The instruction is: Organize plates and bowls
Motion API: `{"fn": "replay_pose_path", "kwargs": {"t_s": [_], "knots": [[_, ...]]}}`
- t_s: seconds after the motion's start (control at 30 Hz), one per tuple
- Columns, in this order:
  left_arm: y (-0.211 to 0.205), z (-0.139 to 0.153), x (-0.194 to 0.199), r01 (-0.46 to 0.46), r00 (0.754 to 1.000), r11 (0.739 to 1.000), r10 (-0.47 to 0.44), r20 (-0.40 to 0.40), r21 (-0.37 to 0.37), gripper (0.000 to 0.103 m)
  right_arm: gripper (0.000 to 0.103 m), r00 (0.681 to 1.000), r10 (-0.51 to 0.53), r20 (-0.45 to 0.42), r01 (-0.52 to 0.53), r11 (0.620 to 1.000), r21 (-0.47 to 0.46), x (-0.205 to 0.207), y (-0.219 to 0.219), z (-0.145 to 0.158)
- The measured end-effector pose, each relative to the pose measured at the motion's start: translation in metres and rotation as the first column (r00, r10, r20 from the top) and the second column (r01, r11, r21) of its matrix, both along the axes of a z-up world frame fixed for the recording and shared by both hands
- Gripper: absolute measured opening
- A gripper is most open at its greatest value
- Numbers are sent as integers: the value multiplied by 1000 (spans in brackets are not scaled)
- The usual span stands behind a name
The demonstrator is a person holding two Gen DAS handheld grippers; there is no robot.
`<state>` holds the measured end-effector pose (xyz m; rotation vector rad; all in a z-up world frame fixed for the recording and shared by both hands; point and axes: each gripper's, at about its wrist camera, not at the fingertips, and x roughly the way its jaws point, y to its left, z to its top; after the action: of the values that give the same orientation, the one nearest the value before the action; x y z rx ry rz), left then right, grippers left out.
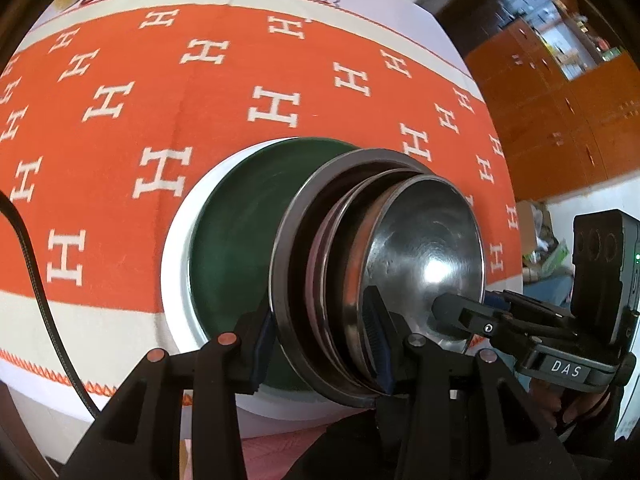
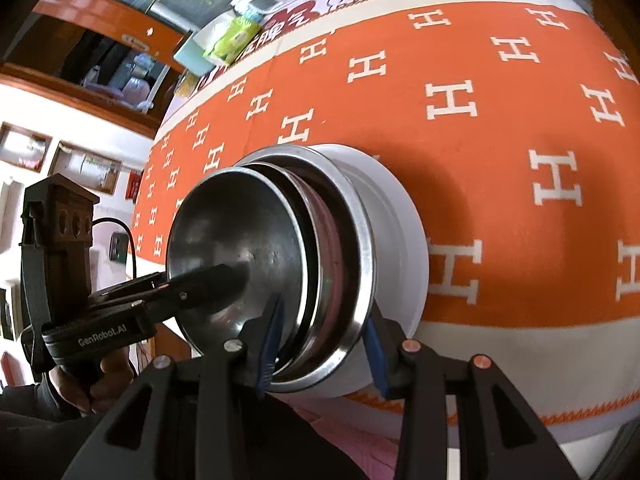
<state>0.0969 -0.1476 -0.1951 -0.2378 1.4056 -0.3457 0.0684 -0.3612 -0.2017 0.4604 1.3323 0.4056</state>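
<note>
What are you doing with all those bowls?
A person is holding a nested stack of metal bowls with two grippers. The left gripper clamps one side of the stack's rims and the right gripper clamps the other side. The stack sits in a green plate with a white rim, over the orange tablecloth.

Left gripper and right gripper angle downward, jaws clamped.

One green plate with white rim, three nested steel bowls — two claws.
</note>
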Motion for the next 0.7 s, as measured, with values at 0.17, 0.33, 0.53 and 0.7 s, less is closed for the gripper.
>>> {"fn": "replay_pose_path", "kwargs": {"t_s": [0.17,0.33,0.53,0.7], "knots": [[1,-2,-1,-47,999,999,47,7,21,39,38,997,73,-6,-73,997,-13,9,6,-4],[3,-2,-4,-78,997,996,78,17,36,39,40,996,85,3,-85,996,7,15,5,-7],[0,9,-5,-84,994,993,78,82,77,41,40,996,78,38,-79,997,2,15,5,-6],[-1,13,-6,-88,993,990,78,93,112,46,40,995,69,67,-68,998,-18,12,5,-4]]}}
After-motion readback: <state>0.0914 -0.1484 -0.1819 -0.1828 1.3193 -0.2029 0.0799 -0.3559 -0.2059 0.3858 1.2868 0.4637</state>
